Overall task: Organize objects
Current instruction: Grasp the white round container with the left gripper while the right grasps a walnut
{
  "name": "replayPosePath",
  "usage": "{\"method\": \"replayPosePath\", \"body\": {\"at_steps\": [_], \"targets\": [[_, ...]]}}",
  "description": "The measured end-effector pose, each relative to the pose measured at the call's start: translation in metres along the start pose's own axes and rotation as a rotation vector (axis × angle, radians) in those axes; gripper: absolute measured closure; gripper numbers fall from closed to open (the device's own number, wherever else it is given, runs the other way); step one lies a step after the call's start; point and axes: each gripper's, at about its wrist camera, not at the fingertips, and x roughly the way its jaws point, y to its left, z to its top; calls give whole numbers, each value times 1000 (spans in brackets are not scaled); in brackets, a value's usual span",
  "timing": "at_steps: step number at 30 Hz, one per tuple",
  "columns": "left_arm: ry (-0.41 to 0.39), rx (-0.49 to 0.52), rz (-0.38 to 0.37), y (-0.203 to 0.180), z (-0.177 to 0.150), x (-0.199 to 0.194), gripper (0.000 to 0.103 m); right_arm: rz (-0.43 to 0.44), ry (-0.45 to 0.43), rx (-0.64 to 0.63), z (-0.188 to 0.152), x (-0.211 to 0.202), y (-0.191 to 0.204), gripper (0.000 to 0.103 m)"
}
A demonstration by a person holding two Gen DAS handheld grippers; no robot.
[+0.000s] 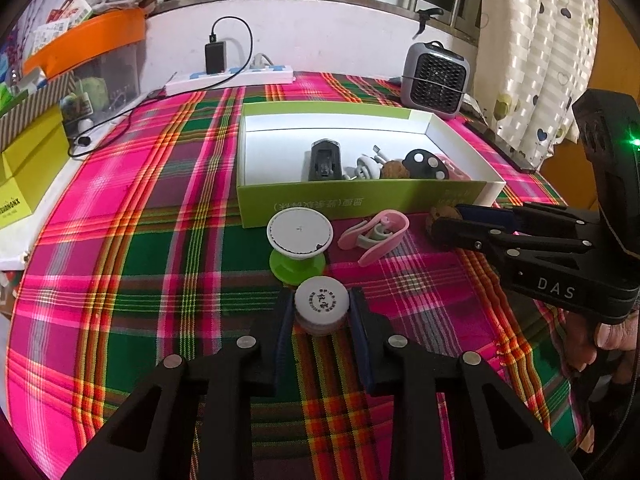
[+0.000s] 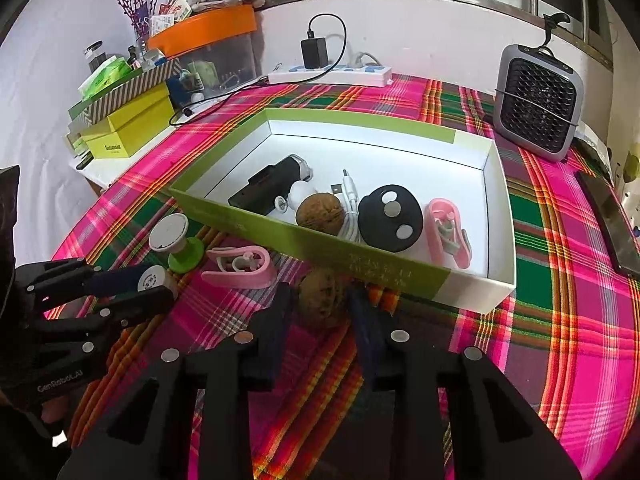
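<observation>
left wrist view: left gripper [image 1: 322,312] closed on a small round white cap [image 1: 322,307], blue pads touching its rim on both sides, cap resting on the plaid tablecloth [image 1: 120,240] straight ahead of the fingers, no long axis to speak of, round from above. beyond the cap, in line toward the box: a white-topped green spool [image 1: 298,246], then the green-and-white box [image 1: 360,204], open side up. right of the spool, a pink clip [image 1: 374,238] lying loose on the cloth, long side running roughly along the near wall of the box. right wrist view: right gripper [image 2: 320,306] narrowed around a walnut [image 2: 322,298], pads apparently pressing on its flanks, nut sitting on the cloth just before the near wall of the box [image 2: 320,244]. nearer hand for the box: the right, walnut almost touching the wall; left cap farther back, with the spool between it and the box. already inside the box: a black device [image 2: 272,188], a second walnut [image 2: 320,214], a white cable [image 2: 350,200], a black disc with white dots [image 2: 390,218], another pink clip [image 2: 446,232]. likely call for both: lift clear of the wall, carry forward over the rim, release into bare white floor at the far side. risk: cap catching the spool on the way if carried low.
</observation>
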Motion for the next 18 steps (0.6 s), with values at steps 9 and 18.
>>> {"method": "replayPosePath", "body": {"at_steps": [9,18], "targets": [[-11,13,-16,-7,-1,-6,77,9,-26,-1,-5,-13,1,73],[-42,30,-30,-20,4,-16,77,15,-58,-1,-8,-30,4,73]]}}
